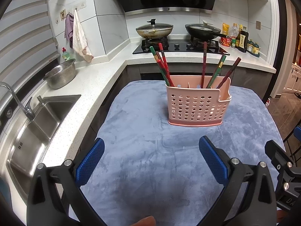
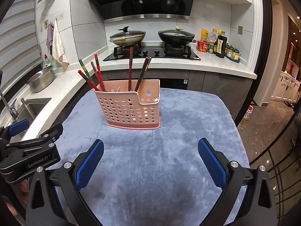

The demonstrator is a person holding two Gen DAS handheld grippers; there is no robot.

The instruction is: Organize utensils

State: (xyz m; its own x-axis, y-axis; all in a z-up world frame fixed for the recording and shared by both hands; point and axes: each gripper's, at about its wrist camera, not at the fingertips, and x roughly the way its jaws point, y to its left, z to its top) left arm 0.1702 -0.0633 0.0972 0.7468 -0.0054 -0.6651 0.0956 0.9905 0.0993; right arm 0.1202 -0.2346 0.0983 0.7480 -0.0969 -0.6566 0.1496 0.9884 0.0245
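Note:
A pink perforated utensil holder [image 1: 197, 107] stands upright on a blue-grey cloth [image 1: 150, 169]; it also shows in the right wrist view [image 2: 131, 109]. Several red, green and brown chopsticks [image 1: 163, 66] lean in its left compartment, others [image 1: 216, 71] in the middle. They show in the right wrist view too [image 2: 96, 75]. My left gripper [image 1: 151, 150] is open and empty, held well short of the holder. My right gripper [image 2: 150, 150] is open and empty, also short of it. The left gripper's body shows at the left edge of the right wrist view [image 2: 28, 150].
A steel sink [image 1: 37, 128] and faucet [image 1: 18, 101] lie left of the cloth, with a steel colander [image 1: 61, 75] on the counter. Two lidded pans [image 1: 154, 30] sit on the stove behind. Bottles [image 2: 220, 43] stand back right. An oil bottle [image 2: 245, 119] is on the floor.

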